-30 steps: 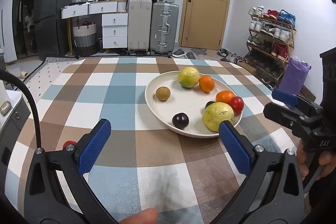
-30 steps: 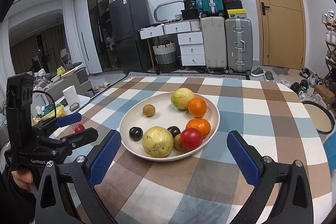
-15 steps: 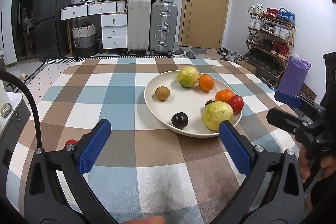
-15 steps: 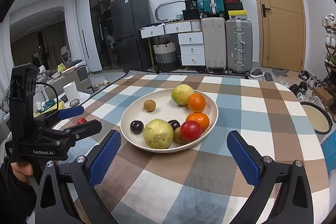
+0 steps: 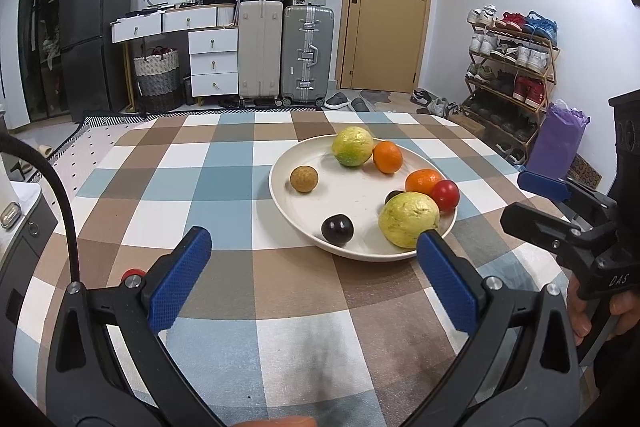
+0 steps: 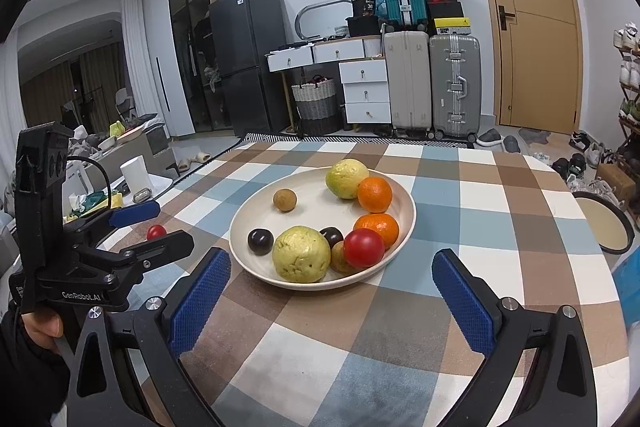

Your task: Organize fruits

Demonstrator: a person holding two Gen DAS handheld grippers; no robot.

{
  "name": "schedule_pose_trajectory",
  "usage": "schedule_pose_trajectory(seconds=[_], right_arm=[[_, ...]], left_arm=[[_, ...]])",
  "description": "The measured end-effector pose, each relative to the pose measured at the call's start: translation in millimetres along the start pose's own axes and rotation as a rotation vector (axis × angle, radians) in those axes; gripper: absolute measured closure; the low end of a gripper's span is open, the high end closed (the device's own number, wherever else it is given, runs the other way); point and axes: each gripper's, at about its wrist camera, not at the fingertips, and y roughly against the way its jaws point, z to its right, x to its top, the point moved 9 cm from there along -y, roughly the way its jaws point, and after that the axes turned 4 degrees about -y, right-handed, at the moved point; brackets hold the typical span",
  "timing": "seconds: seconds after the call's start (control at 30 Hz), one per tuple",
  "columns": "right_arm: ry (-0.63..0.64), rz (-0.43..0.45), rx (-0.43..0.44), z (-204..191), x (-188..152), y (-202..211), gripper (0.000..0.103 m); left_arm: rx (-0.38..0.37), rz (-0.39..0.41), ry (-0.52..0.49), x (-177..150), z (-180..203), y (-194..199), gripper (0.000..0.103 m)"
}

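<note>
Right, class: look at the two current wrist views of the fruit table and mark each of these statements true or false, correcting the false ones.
1. Both tools hold a fruit. False: the left tool and the right tool are open and hold nothing.
2. Two oranges lie on the plate. True: one orange sits beside the far yellow-green fruit, the other orange behind the red fruit.
3. Every red fruit is on the plate. False: a small red fruit lies on the tablecloth, off the plate, near the left tool.
4. The small brown fruit touches an orange. False: it sits alone, apart from the others.
</note>
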Motion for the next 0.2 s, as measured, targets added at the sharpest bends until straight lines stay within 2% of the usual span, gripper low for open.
schedule_pose_trajectory(seconds=[0.2], right_arm=[[-0.001,0.000,0.000,-0.1,0.3,-0.7,0.000]], left_arm=[[0.001,0.002,-0.003,0.3,2.5,1.0,0.000]])
